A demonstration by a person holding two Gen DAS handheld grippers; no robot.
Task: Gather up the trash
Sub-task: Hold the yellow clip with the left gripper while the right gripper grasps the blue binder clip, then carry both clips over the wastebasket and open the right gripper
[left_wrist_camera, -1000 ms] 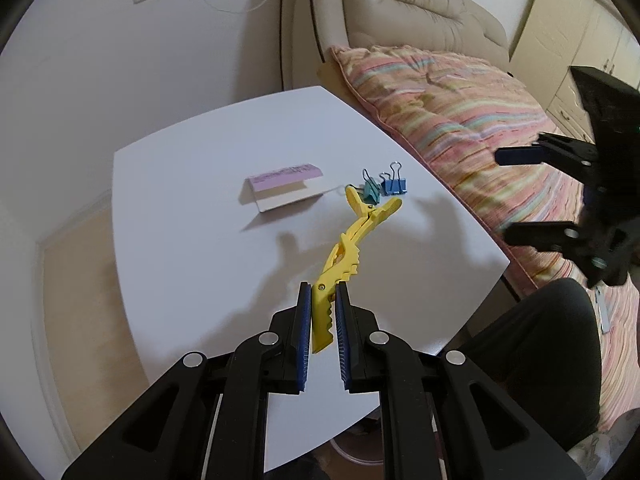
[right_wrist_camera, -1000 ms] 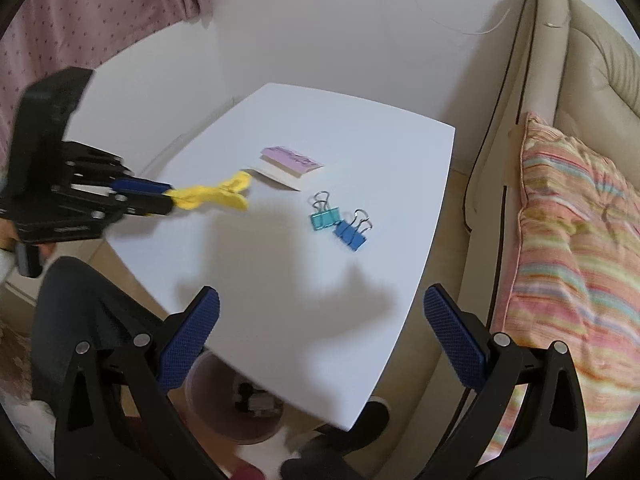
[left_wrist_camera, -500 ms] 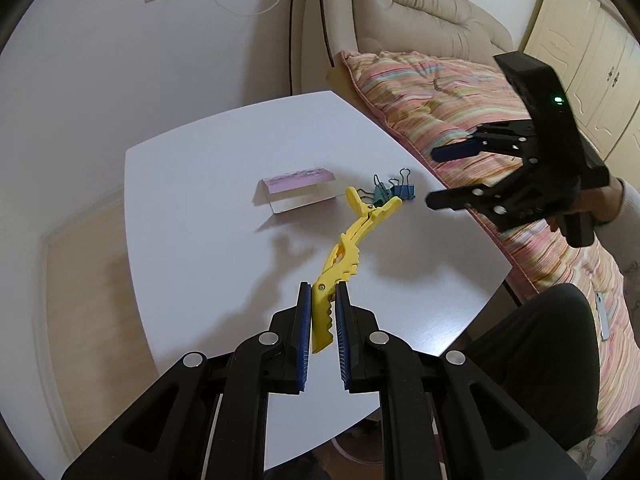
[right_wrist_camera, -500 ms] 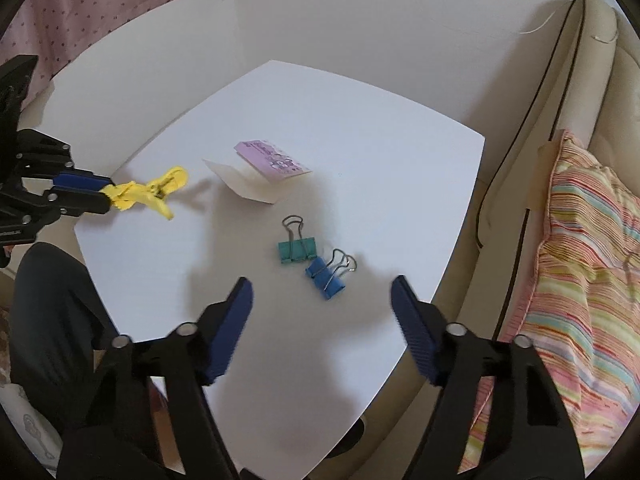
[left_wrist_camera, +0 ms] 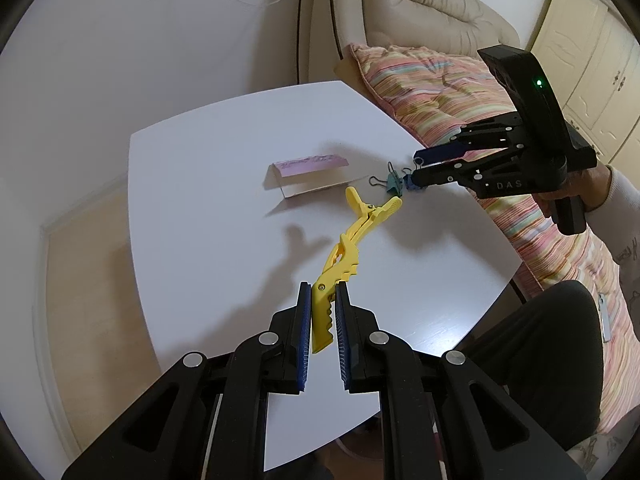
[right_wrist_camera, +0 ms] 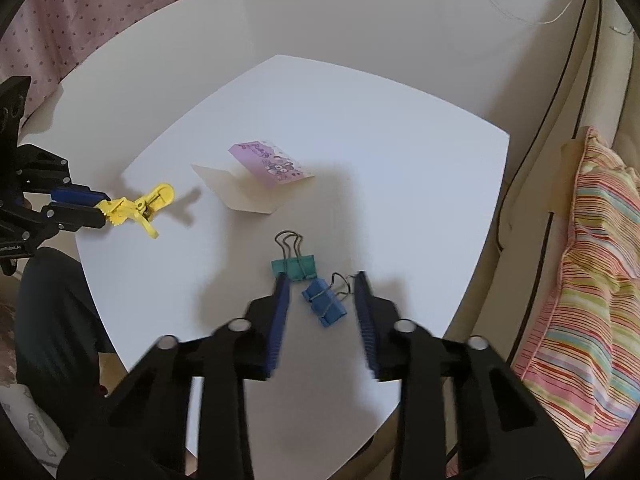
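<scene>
On the white table point(right_wrist_camera: 360, 140) lies a blue binder clip point(right_wrist_camera: 325, 306) between the jaws of my right gripper point(right_wrist_camera: 321, 280). The jaws are closing, and a gap still shows on each side of the clip. A teal binder clip point(right_wrist_camera: 294, 266) lies just ahead, by the left fingertip. In the left wrist view the right gripper point(left_wrist_camera: 416, 168) hovers low over both clips point(left_wrist_camera: 394, 182). My left gripper point(left_wrist_camera: 322, 286) is shut on a yellow hair clip point(left_wrist_camera: 352, 240), held above the table and also visible in the right wrist view point(right_wrist_camera: 136, 206).
A folded card with a pink cover point(right_wrist_camera: 256, 180) stands tent-like mid-table. A bed with a striped quilt point(left_wrist_camera: 440, 96) runs along the table's right side, with a padded headboard point(left_wrist_camera: 420, 4) behind. A person's dark trouser leg point(left_wrist_camera: 552, 352) is at the near edge.
The right gripper came down and forward over the binder clips, and its jaws narrowed from wide open to either side of the blue clip. The left gripper kept the yellow clip nearly still.
</scene>
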